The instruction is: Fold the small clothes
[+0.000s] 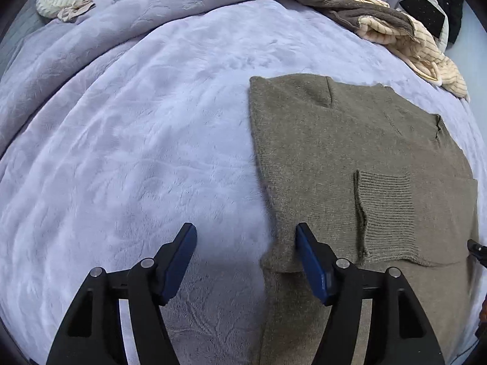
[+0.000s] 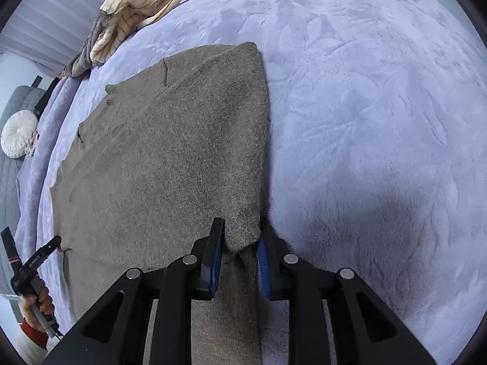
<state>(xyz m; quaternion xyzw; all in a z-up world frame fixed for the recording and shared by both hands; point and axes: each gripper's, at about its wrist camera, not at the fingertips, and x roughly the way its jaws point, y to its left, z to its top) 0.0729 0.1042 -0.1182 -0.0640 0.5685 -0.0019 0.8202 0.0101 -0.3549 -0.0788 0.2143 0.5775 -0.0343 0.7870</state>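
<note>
Blue-padded fingers of the right tool (image 2: 240, 243) are pinching a bunched corner of the olive knit sweater (image 2: 170, 158), which is lying partly folded on the lavender plush bed cover (image 2: 380, 121), its long axis running away from both tools. Left of the sweater's near edge, the left tool (image 1: 246, 240) is standing wide open and holding nothing, one finger over the knit, the other over bare cover. Beyond the sweater, well apart, a cream-and-brown striped garment (image 1: 395, 39) is lying heaped; nothing is blocking the fold.
</note>
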